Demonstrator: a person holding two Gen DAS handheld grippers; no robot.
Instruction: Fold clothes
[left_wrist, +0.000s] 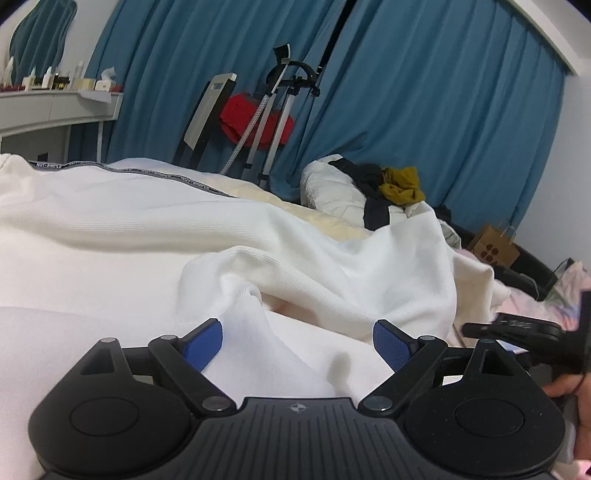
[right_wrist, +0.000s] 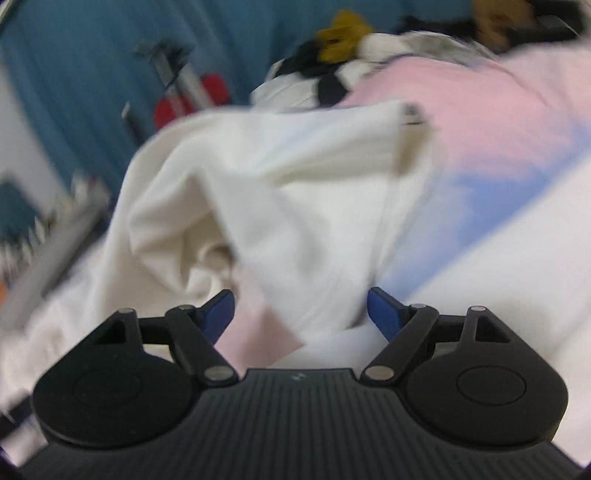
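A white ribbed garment (left_wrist: 229, 240) lies rumpled across the bed, with a grey lettered band along its far edge. My left gripper (left_wrist: 297, 341) is open low over it, and a raised fold of the cloth sits between its blue pads (left_wrist: 205, 343). The same white garment (right_wrist: 280, 192) shows blurred in the right wrist view, bunched on a pink and blue sheet (right_wrist: 476, 122). My right gripper (right_wrist: 301, 314) is open just above the garment's near edge. The right gripper also shows in the left wrist view (left_wrist: 524, 328), at the right edge.
A pile of white, black and mustard clothes (left_wrist: 373, 188) lies at the far end of the bed. Blue curtains (left_wrist: 424, 92) hang behind. A garment steamer stand with a red item (left_wrist: 258, 118) stands beyond the bed. A dresser shelf (left_wrist: 55, 103) is at the left. A paper bag (left_wrist: 495, 247) sits at the right.
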